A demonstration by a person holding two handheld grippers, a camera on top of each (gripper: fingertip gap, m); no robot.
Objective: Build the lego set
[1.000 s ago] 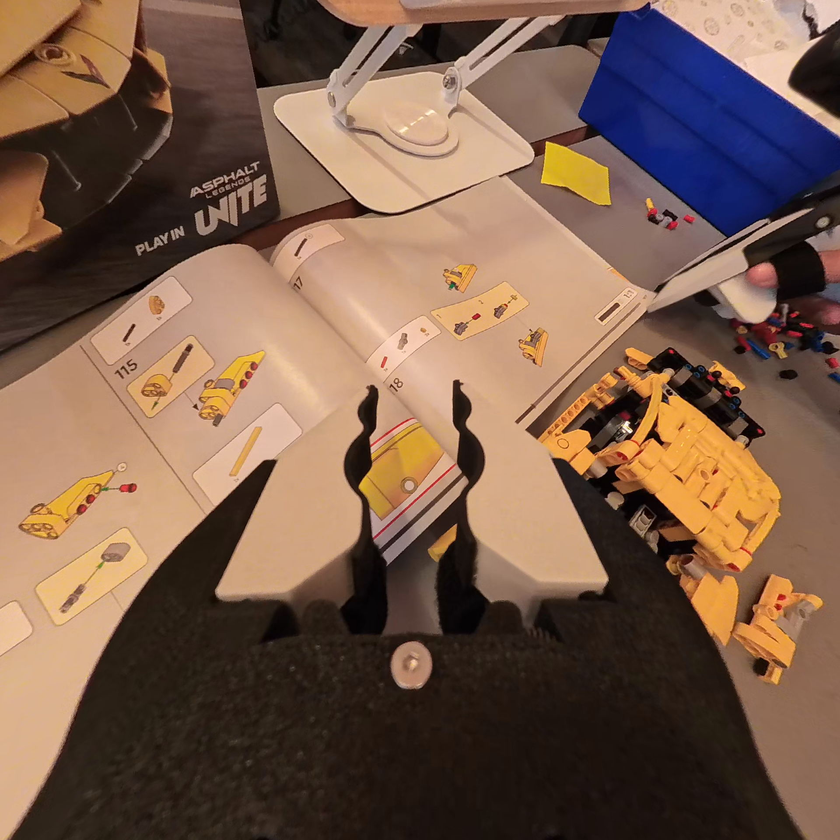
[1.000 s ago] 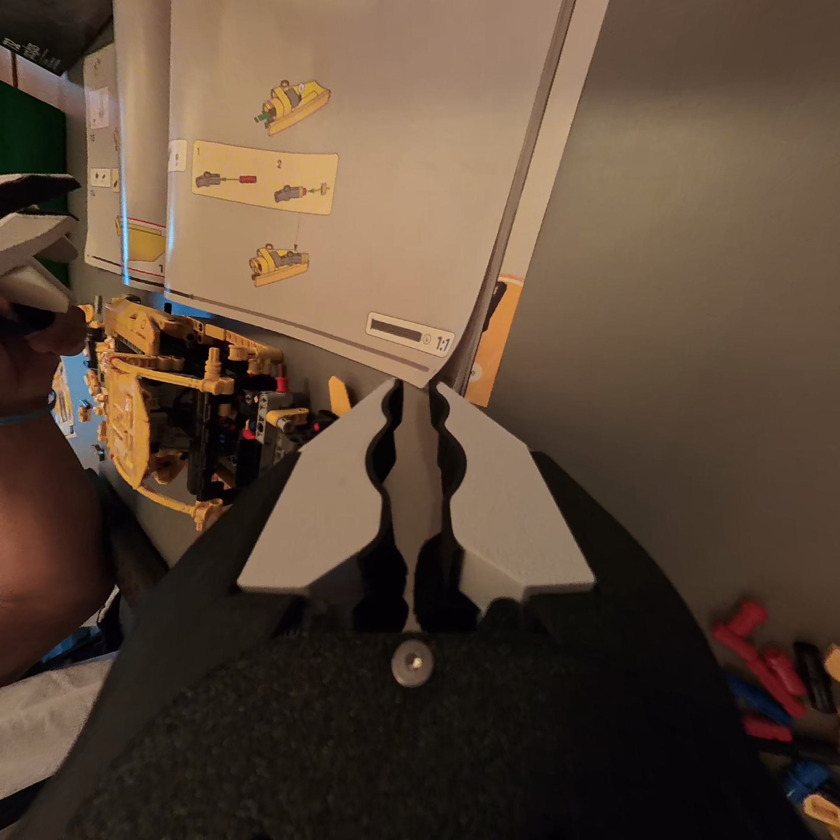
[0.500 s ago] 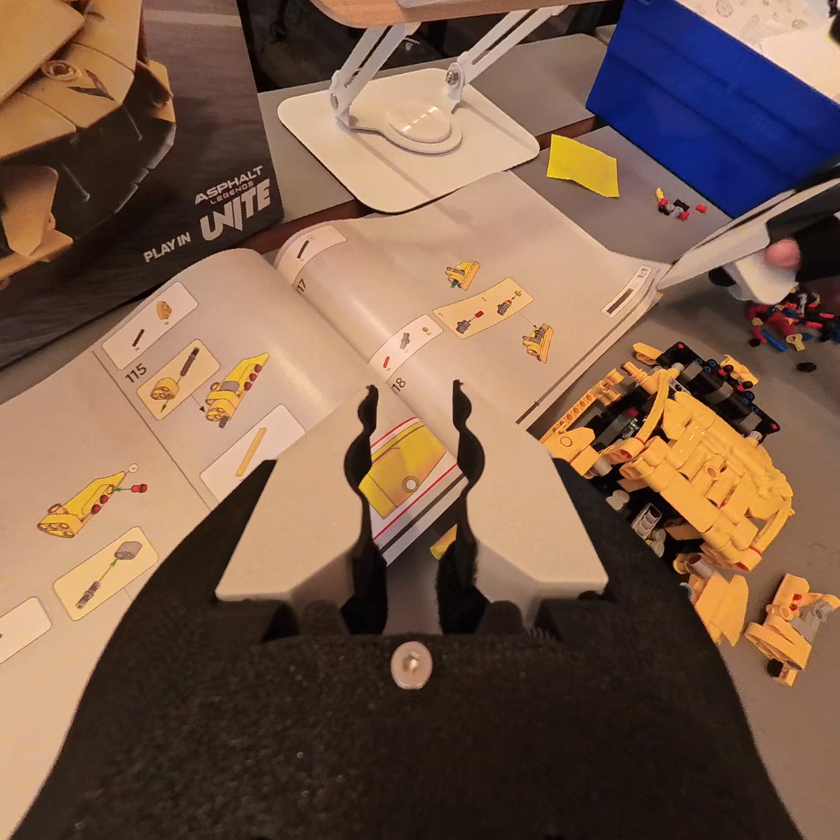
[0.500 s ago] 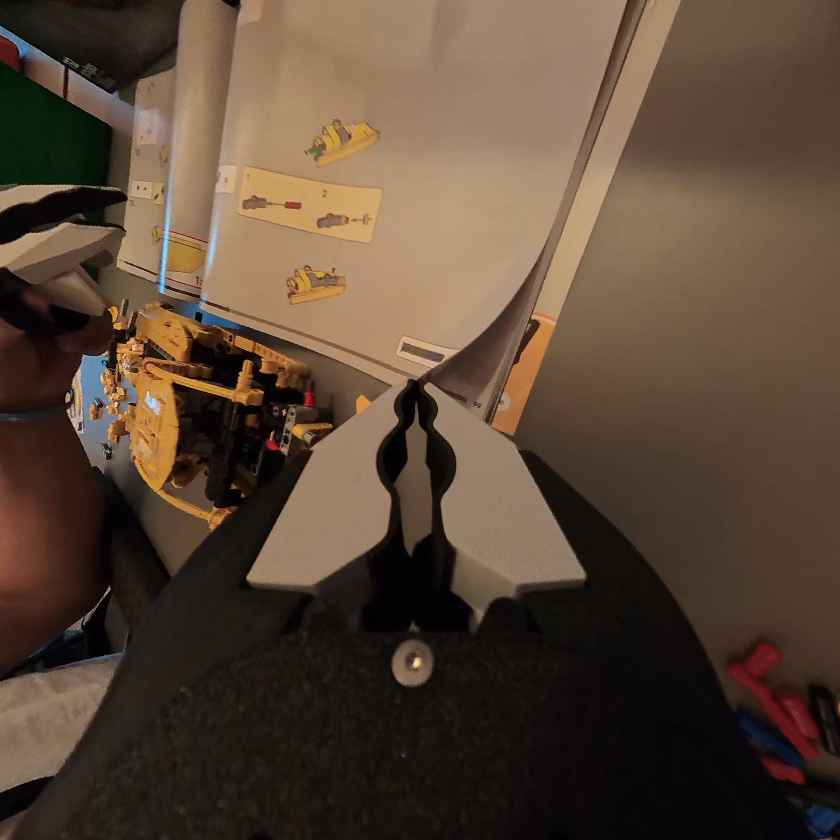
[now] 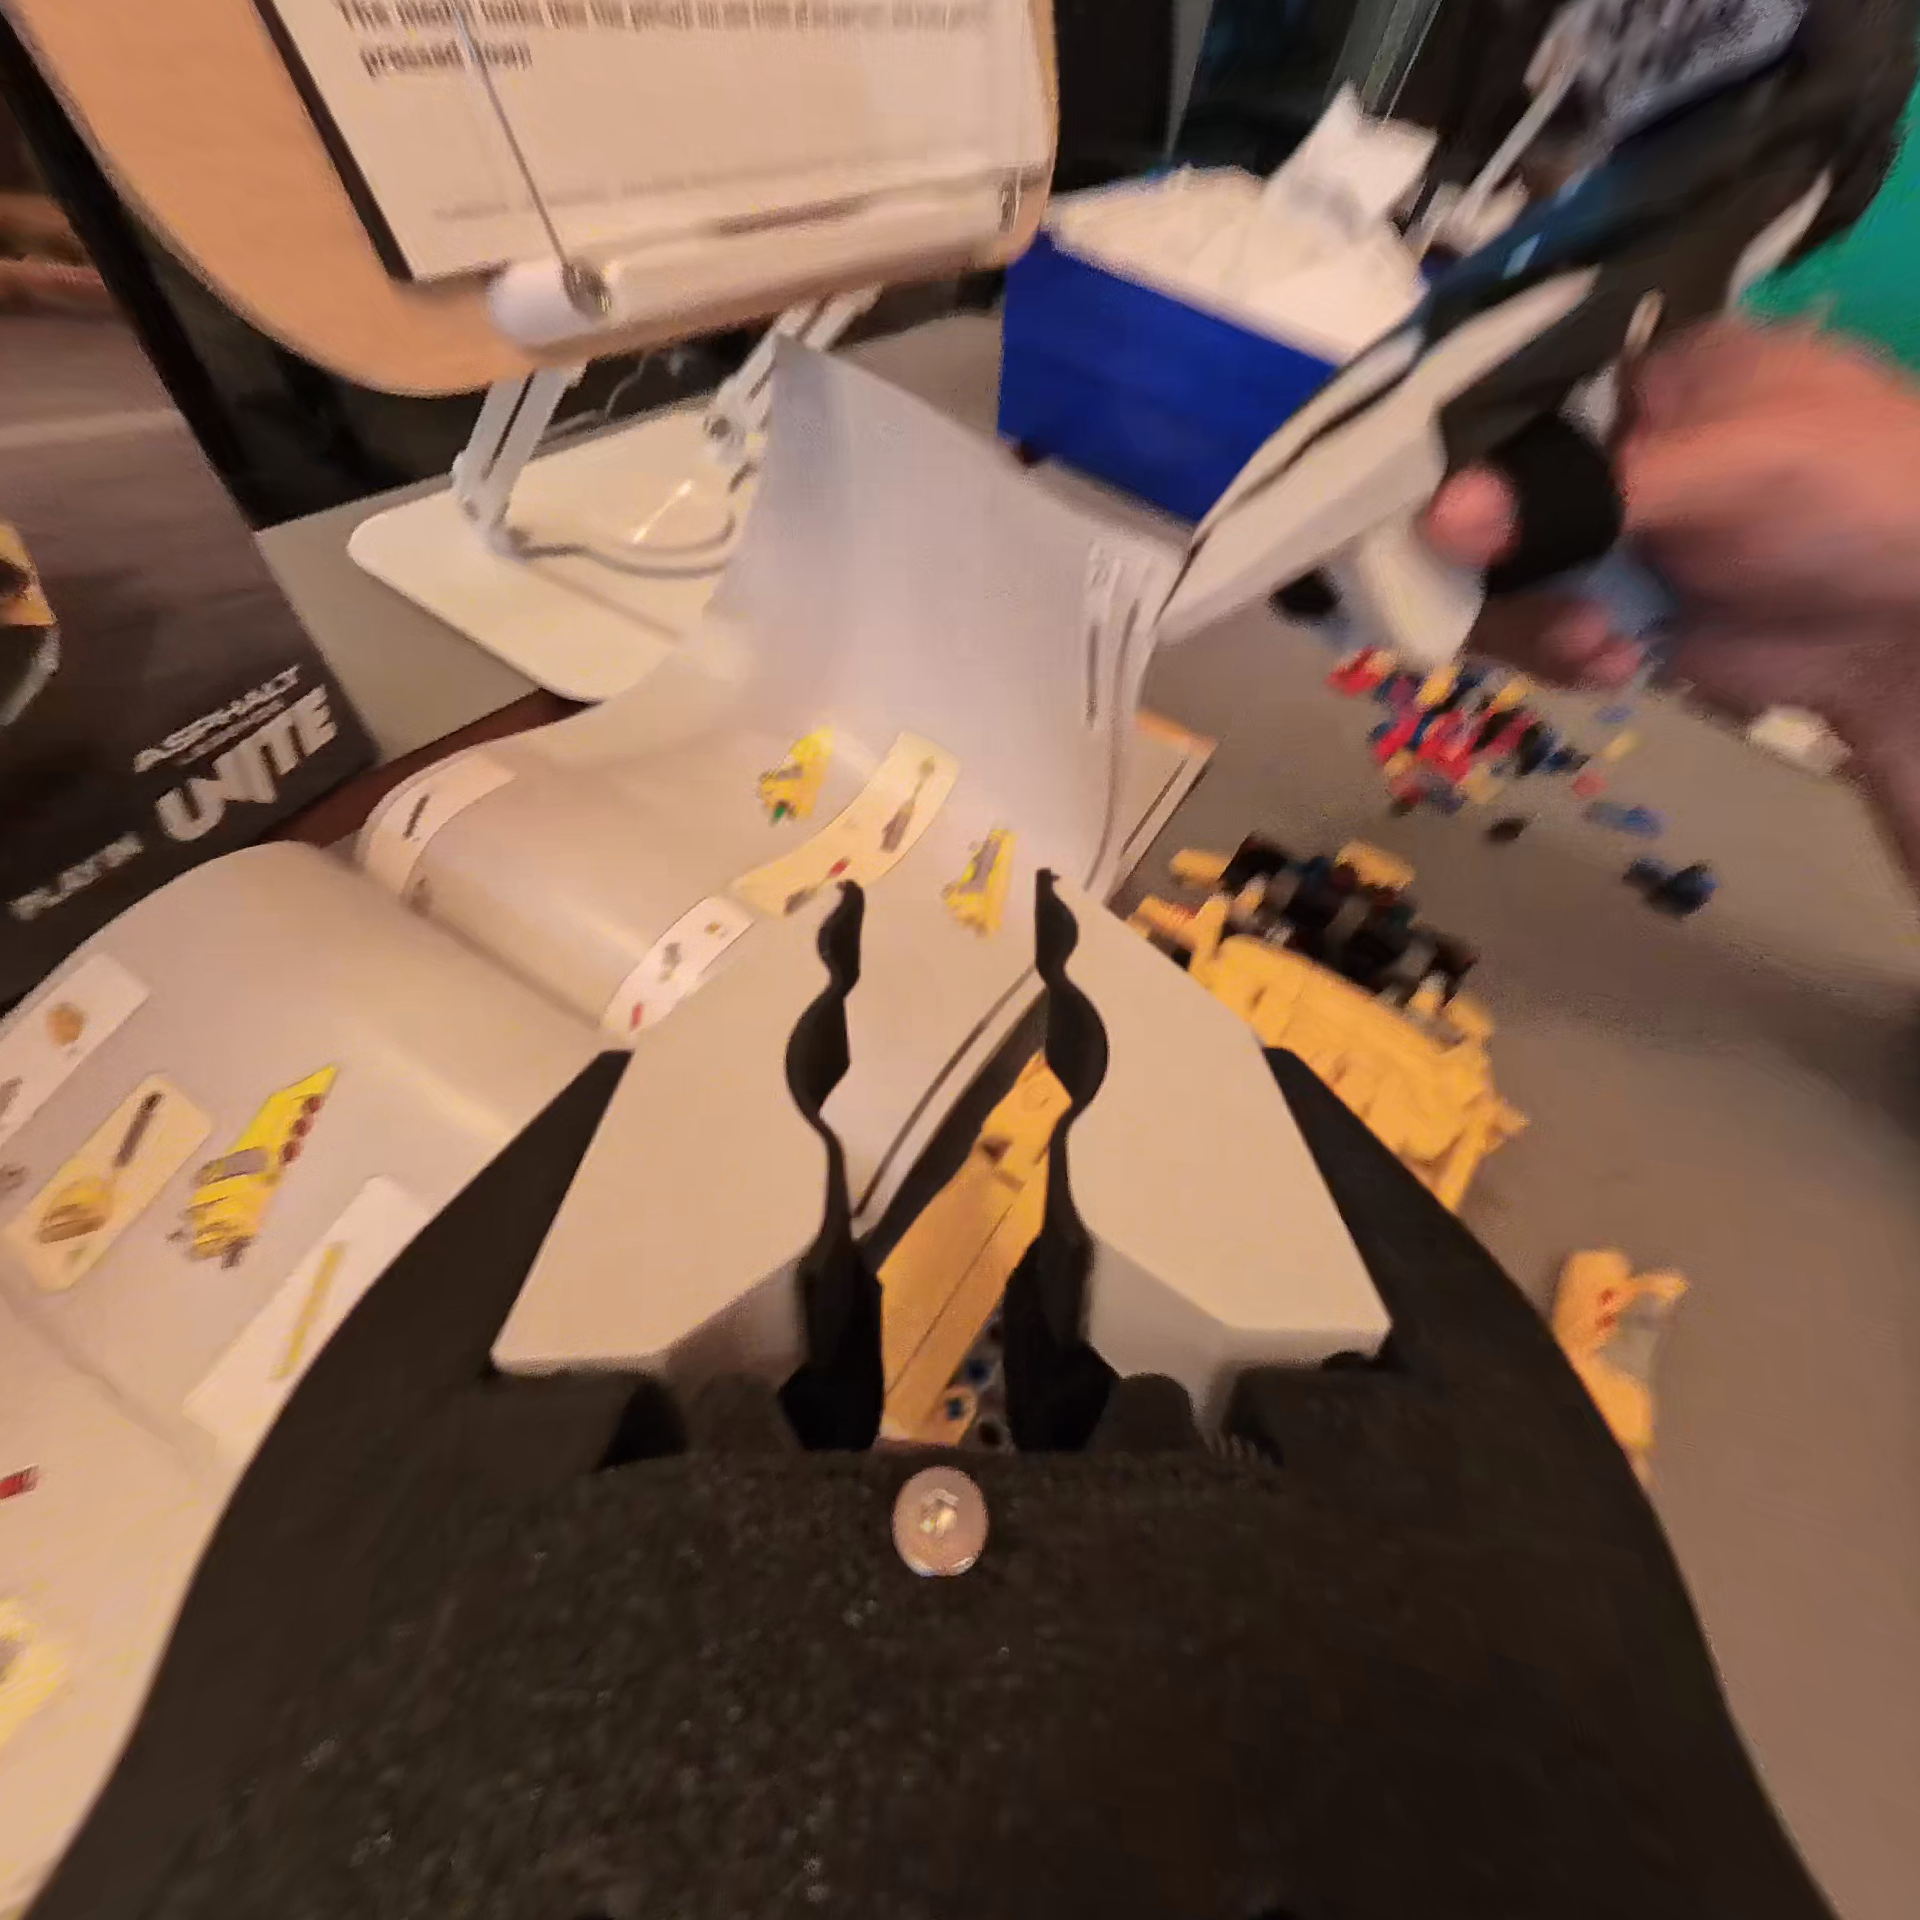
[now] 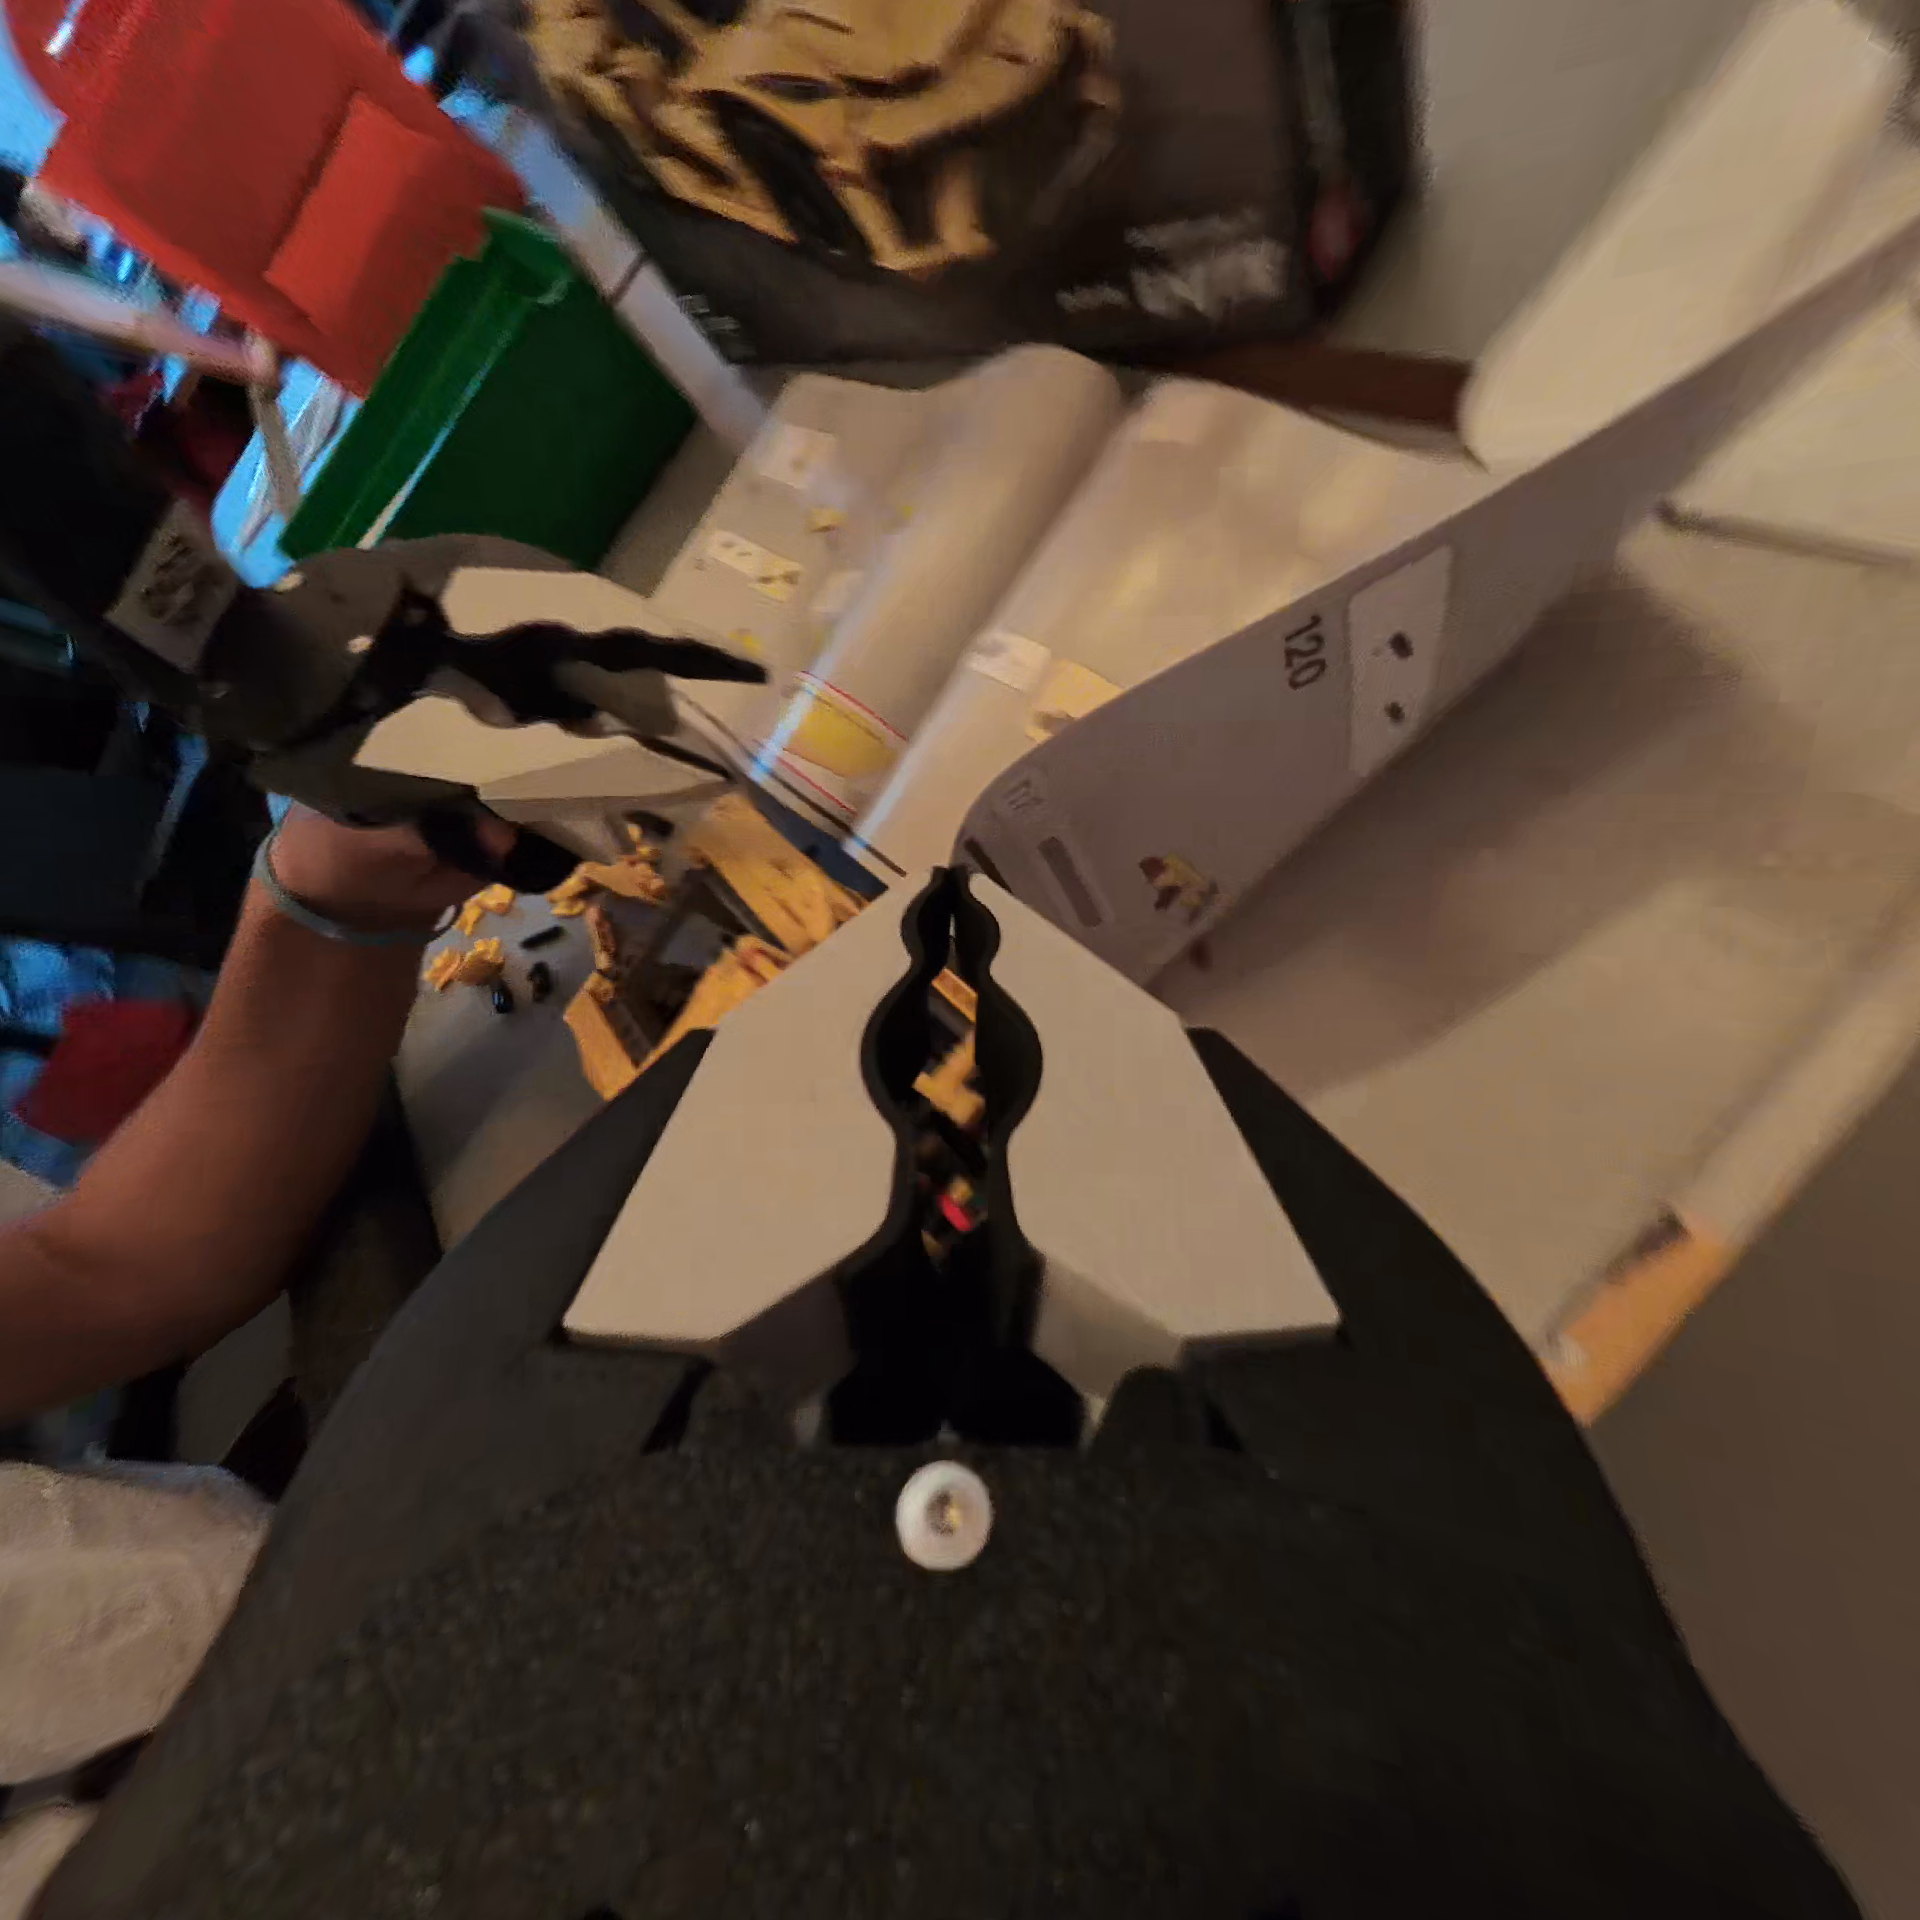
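Grey table (image 5: 1714,1122) is cluttered: open manual (image 5: 436,997) beneath the left gripper (image 5: 943,902), whose jaws are held apart, empty. A lifted page (image 6: 1299,727) corner is pinched at the tips of the right gripper (image 6: 954,883), jaws closed; yellow model (image 5: 1351,1029) is seen right of the left jaws.

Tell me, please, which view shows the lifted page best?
The left wrist view: the page rises curled, its corner pinched by the right gripper. The right wrist view shows only its underside beyond the fingers.

A grey desk (image 5: 1662,1091) fills the room's middle. A blue box (image 5: 1132,384) sits at one o'clock, under warm light.
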